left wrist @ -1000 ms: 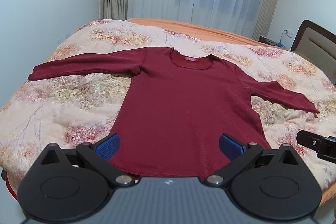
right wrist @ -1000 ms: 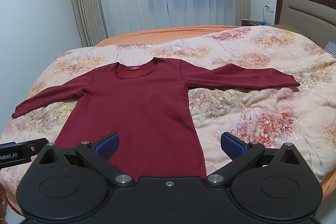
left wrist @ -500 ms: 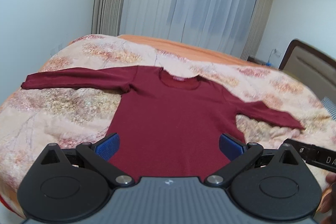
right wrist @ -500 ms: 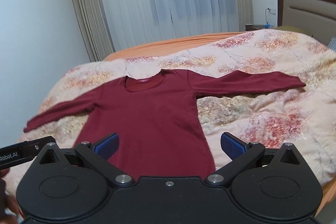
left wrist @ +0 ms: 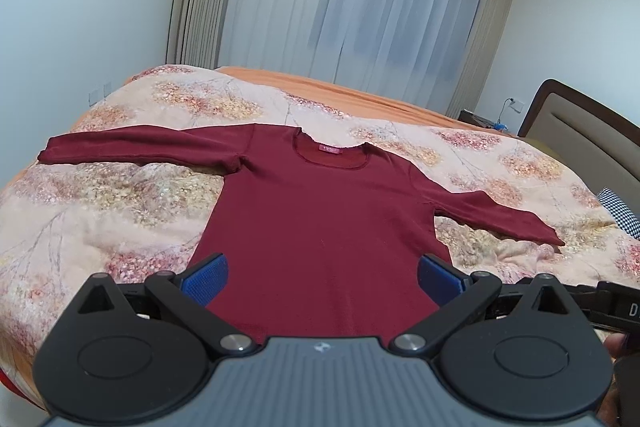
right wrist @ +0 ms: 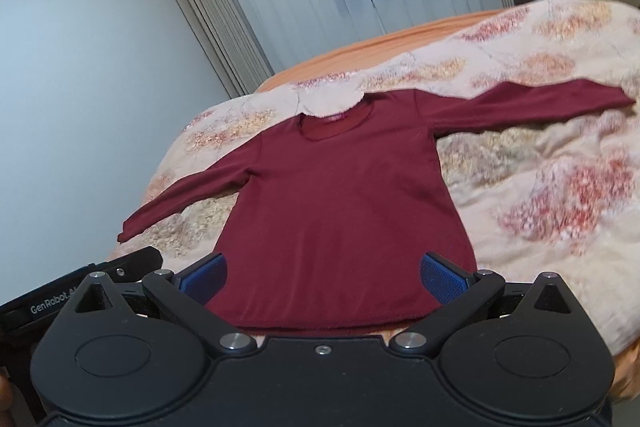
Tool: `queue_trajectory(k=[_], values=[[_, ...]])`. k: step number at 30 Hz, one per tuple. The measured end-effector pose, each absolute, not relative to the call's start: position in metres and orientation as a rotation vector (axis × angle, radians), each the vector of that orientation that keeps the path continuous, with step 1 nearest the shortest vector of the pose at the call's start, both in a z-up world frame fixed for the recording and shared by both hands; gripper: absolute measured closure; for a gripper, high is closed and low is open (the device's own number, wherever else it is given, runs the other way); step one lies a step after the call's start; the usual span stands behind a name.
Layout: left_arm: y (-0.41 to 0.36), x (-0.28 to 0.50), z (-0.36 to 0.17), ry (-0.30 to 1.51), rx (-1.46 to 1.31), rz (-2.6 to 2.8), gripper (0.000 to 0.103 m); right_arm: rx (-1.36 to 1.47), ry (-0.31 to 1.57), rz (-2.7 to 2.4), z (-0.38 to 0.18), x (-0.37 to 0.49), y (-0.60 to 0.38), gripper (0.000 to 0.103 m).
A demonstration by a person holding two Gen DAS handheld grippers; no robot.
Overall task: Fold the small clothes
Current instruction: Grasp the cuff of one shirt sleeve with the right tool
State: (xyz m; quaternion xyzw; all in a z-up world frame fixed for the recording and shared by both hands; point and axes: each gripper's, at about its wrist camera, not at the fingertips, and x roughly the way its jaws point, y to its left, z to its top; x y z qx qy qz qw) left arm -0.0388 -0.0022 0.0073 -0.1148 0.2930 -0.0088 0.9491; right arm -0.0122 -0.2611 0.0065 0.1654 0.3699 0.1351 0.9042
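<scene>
A dark red long-sleeved top point(left wrist: 320, 219) lies flat and face up on the bed, sleeves spread out to both sides, neck toward the curtains. It also shows in the right wrist view point(right wrist: 344, 211). My left gripper point(left wrist: 322, 279) is open and empty, held above the hem end of the top. My right gripper point(right wrist: 323, 278) is open and empty too, over the hem point(right wrist: 328, 323). Each gripper's body shows at the edge of the other's view.
The floral quilt point(left wrist: 100, 203) covers the bed, with an orange sheet point(left wrist: 340, 91) at the far side. A padded headboard point(left wrist: 592, 139) stands at the right. Curtains point(left wrist: 360, 7) and white walls lie behind. A black-and-white checked cloth point(left wrist: 620, 211) lies at the right edge.
Both grippers have tilted upward and drawn back a little, so the top sits lower in both views. The right view has rolled sideways. The top has not moved.
</scene>
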Motion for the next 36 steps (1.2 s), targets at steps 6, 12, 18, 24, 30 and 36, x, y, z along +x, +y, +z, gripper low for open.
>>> queue_trajectory(k=[6, 12, 18, 24, 30, 36], values=[[-0.003, -0.051, 0.002, 0.605, -0.232, -0.031, 0.0, 0.361, 0.804, 0.269, -0.016, -0.026, -0.27, 0.0], [-0.006, -0.051, -0.028, 0.65, -0.273, -0.091, 0.0, 0.433, 0.882, 0.229, -0.058, -0.021, -0.3, 0.0], [-0.013, -0.026, -0.049, 0.681, -0.259, -0.106, 0.0, 0.485, 0.73, 0.156, -0.039, 0.025, -0.365, 0.0], [-0.013, 0.008, -0.065, 0.666, -0.314, -0.109, 0.0, 0.544, 0.767, -0.001, -0.049, 0.101, -0.451, 0.001], [-0.017, 0.044, -0.088, 0.706, -0.292, -0.12, 0.0, 0.791, 0.478, -0.09, -0.053, 0.132, -0.546, 0.0], [-0.015, 0.087, -0.11, 0.753, -0.322, -0.102, 0.0, 1.027, 0.469, -0.188, -0.104, 0.199, -0.633, 0.001]])
